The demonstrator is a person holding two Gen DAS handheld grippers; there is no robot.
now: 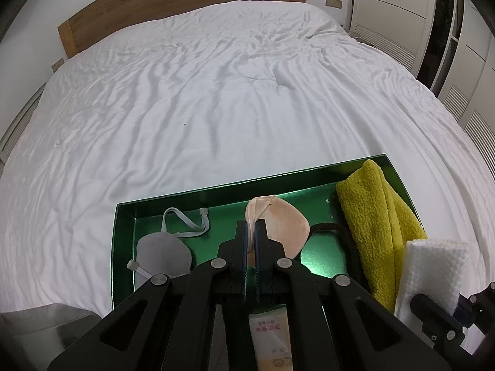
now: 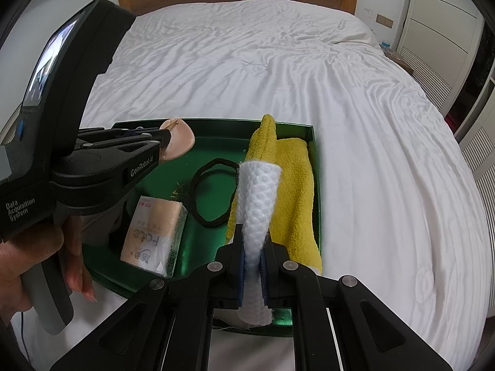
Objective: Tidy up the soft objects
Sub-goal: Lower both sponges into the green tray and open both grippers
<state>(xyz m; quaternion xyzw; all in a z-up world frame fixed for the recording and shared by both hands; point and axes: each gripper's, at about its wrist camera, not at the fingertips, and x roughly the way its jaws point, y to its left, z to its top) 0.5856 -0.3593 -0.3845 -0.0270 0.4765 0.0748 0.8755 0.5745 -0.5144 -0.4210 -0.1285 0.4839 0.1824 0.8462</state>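
A: What sort of room is it?

B: A bedroom. A wide bed (image 1: 216, 92) under a rumpled white sheet fills both views, with a wooden headboard (image 1: 173, 3) behind it and white wardrobe doors (image 1: 396, 3) to the right.

A: And the soft things?

B: They sit in a shallow green tray (image 1: 216, 196) lying on the near part of the bed. The left tongs (image 1: 251, 232) are nearly closed, pinching the edge of a peach-coloured pad (image 1: 283, 225), smooth and rounded, over the tray's middle. The right tongs (image 2: 253, 247) are clamped on a folded white cloth (image 2: 258, 198) with a waffle weave, held upright over the tray's right side.

A: What else is in the tray?

B: At the left end, a grey eye mask (image 1: 164, 255) with its pale elastic strap looped behind it. A black hair band (image 2: 210, 194) lies near the centre. Along the right wall is a fluffy yellow towel (image 2: 294, 191), folded, one end standing against the far rim. At the near edge is a wrapped tissue pack (image 2: 157, 232) with orange print. A hand (image 2: 34, 266) grips the left tool's handle.
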